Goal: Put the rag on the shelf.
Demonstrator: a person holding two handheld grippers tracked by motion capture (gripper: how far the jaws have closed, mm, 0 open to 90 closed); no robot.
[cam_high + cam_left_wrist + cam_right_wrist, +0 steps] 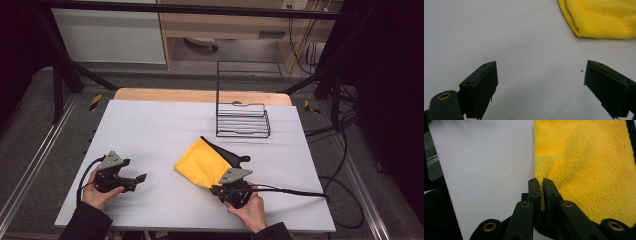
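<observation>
A folded yellow fleece cloth (202, 162) lies near the middle of the white table, with a black cloth or strap (226, 152) sticking out along its far right side. My right gripper (218, 190) is at the cloth's near corner, shut on its edge. The right gripper view shows the jaws pinching the yellow cloth (584, 167) edge between the fingertips (541, 180). My left gripper (137, 181) rests low over bare table at the left, open with nothing between its jaws. In the left gripper view the cloth (601, 17) lies ahead to the upper right.
A black wire rack (242, 117) stands on the table's far right part. The table's wooden far edge (200, 95) shows behind the white sheet. Cables (320, 195) trail off the right side. Bare white surface stretches between the two grippers.
</observation>
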